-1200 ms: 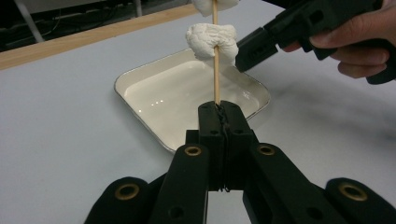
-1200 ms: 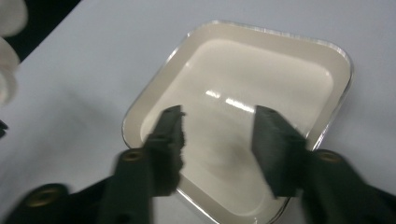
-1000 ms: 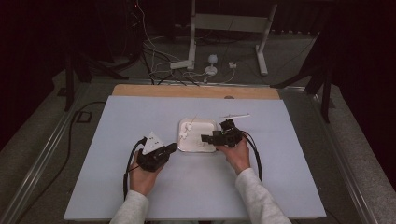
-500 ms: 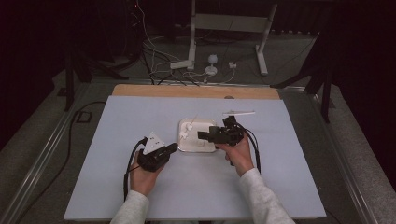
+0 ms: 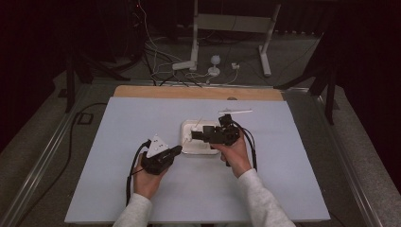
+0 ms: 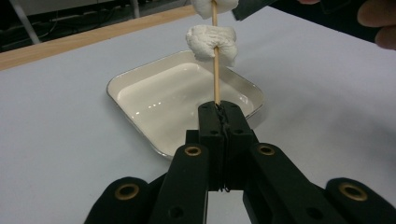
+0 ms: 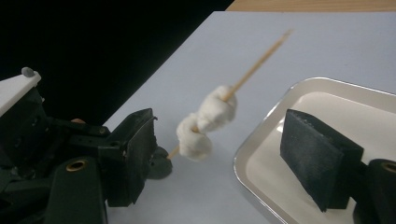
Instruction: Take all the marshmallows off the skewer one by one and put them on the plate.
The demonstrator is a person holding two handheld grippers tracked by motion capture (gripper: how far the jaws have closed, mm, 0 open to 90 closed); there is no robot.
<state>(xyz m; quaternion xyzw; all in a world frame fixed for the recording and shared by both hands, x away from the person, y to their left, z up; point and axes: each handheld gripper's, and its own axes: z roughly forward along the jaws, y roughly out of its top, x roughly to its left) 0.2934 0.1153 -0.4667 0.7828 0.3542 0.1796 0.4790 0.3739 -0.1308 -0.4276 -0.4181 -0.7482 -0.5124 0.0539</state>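
Left tool [image 6: 219, 116] clamped tight on the skewer's [image 6: 215, 74] base, stick rising over the white tray [image 6: 140, 77] with two marshmallows [image 6: 212, 42] threaded on. Right tool [image 7: 219, 154] has just been opening, jaws wide with nothing gripped, just beside the marshmallows above the tabletop [image 5: 118, 123].

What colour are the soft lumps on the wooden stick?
White. The lumps on the stick show best in the left gripper view.

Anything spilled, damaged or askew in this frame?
Nothing stands out. The left gripper clamps the skewer with two marshmallows threaded on, the white tray sits empty, and the right gripper is open.
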